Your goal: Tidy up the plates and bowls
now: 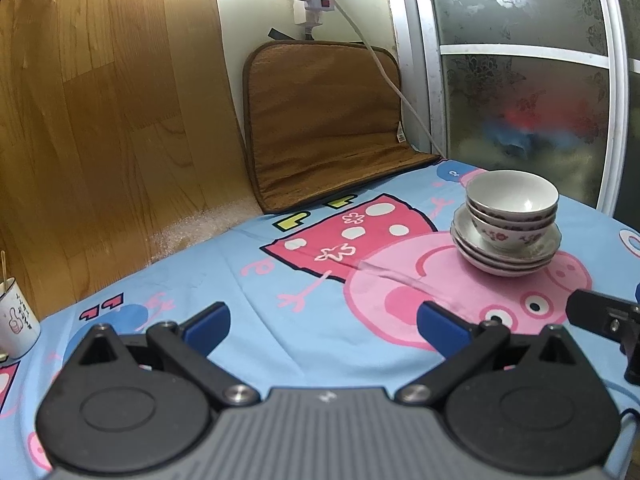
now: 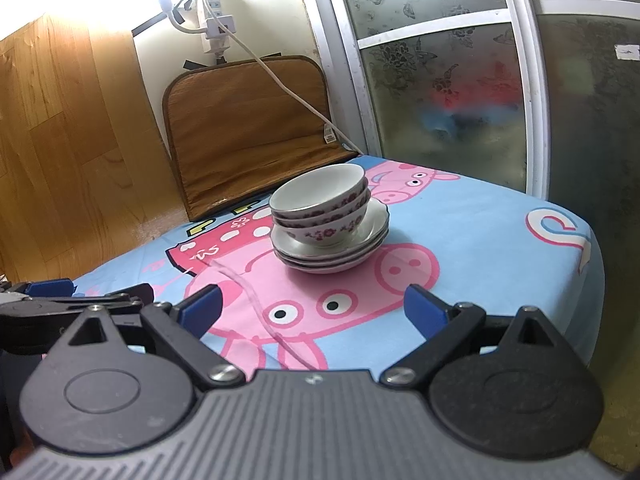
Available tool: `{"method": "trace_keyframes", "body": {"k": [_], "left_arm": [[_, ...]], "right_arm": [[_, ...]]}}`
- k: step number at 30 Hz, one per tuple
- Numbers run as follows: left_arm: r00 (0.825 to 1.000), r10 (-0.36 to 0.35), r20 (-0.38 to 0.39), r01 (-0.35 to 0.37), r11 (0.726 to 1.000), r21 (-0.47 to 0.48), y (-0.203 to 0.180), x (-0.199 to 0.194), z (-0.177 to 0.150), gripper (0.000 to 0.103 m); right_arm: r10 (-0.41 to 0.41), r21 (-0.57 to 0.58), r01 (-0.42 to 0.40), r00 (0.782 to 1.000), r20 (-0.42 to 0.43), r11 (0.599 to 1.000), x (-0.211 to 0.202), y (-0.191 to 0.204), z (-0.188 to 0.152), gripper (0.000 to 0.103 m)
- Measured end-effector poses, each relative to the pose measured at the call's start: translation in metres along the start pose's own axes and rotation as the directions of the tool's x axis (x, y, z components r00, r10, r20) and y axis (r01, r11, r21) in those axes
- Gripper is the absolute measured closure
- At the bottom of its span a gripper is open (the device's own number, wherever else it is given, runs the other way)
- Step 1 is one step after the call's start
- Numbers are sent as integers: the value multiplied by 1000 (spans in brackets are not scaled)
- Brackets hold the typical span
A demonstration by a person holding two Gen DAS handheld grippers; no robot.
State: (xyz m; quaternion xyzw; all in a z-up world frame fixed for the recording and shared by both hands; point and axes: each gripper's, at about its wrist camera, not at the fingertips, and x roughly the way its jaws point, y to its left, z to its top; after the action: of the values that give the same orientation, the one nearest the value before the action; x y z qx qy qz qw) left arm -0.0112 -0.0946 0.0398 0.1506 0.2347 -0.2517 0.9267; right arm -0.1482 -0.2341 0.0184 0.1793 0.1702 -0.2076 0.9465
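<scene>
Three white bowls [image 1: 510, 208] with red flower bands are nested on a stack of three white plates [image 1: 506, 254] on the cartoon tablecloth, at the right in the left wrist view. The right wrist view shows the same bowls [image 2: 320, 204] and plates [image 2: 332, 252] straight ahead at centre. My left gripper [image 1: 324, 324] is open and holds nothing, well short of the stack and to its left. Open and empty too, my right gripper [image 2: 312, 304] hangs near the table's front edge, apart from the stack.
A brown cushion [image 1: 324, 120] leans on the wall at the back. A white cup [image 1: 16, 320] stands at the far left. A wood-pattern panel [image 1: 100, 120] lines the left side, frosted glass doors [image 2: 440, 80] the right. The table edge [image 2: 592, 272] drops off at right.
</scene>
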Motion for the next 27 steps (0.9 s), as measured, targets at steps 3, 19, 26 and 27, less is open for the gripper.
{"method": "trace_keyframes", "body": {"k": [3,19,26,27], "left_arm": [[1000,1,-1,-1,1000,4,0,0,0,0],[999,-18,-34,19,999,35,-5,3,-3,0],[998,-25,-64,29,998,48,-8,7,-5,0],[997,-24,-68,28,998,51,-8,8,-5,0]], "right_arm": [[0,1,0,1000,-1,1000,1,1,0,4],[4,6,-4,1000,-13,1000,4,-1,-3,4],[5,7,-5,1000,-16,1000,4,-2,-4,4],[5,8,-5,1000,-17,1000,5,-2,-4,4]]}}
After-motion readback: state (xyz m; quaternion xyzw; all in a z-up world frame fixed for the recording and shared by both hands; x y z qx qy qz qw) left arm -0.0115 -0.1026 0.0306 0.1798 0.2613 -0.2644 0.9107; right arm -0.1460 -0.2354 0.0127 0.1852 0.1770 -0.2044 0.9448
